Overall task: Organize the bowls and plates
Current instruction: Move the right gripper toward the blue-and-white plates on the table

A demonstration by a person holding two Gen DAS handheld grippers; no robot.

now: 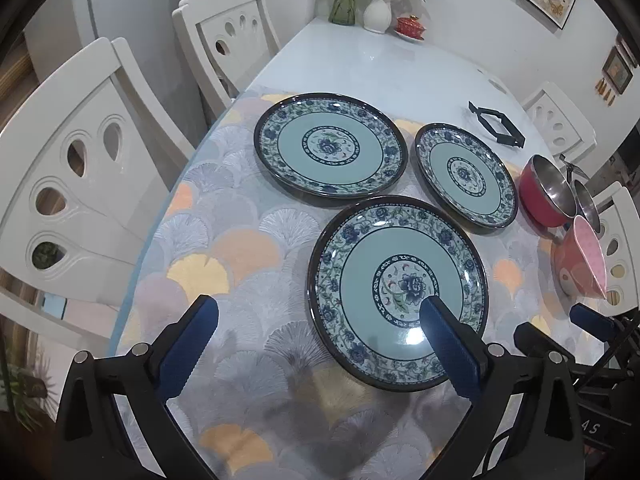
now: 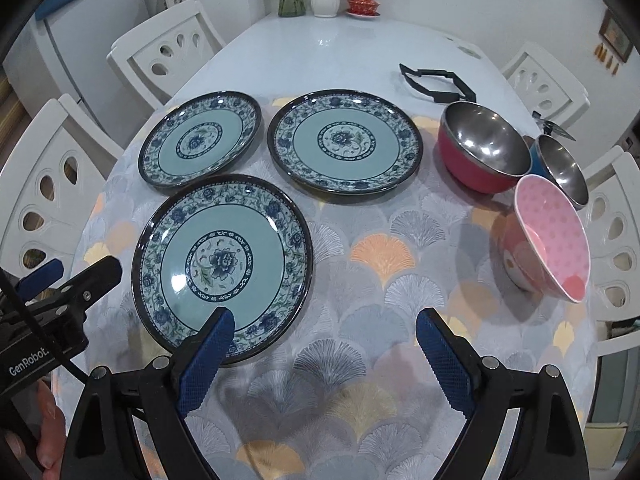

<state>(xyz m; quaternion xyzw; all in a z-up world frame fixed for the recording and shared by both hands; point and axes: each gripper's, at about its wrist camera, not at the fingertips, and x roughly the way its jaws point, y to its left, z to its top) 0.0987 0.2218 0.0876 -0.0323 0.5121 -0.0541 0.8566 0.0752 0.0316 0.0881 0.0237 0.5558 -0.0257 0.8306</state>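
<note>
Nearest plate (image 1: 400, 292) lies beneath the wide-spread left gripper (image 1: 320, 324), whose right finger (image 1: 448, 344) hides part of its rim.

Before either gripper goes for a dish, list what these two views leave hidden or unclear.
- Nearest plate: left wrist view, a blue finger covers part of it.
- Blue bowl: right wrist view, partly behind the red bowl and pink bowl.
- Black frame: both views, too small to identify.
</note>
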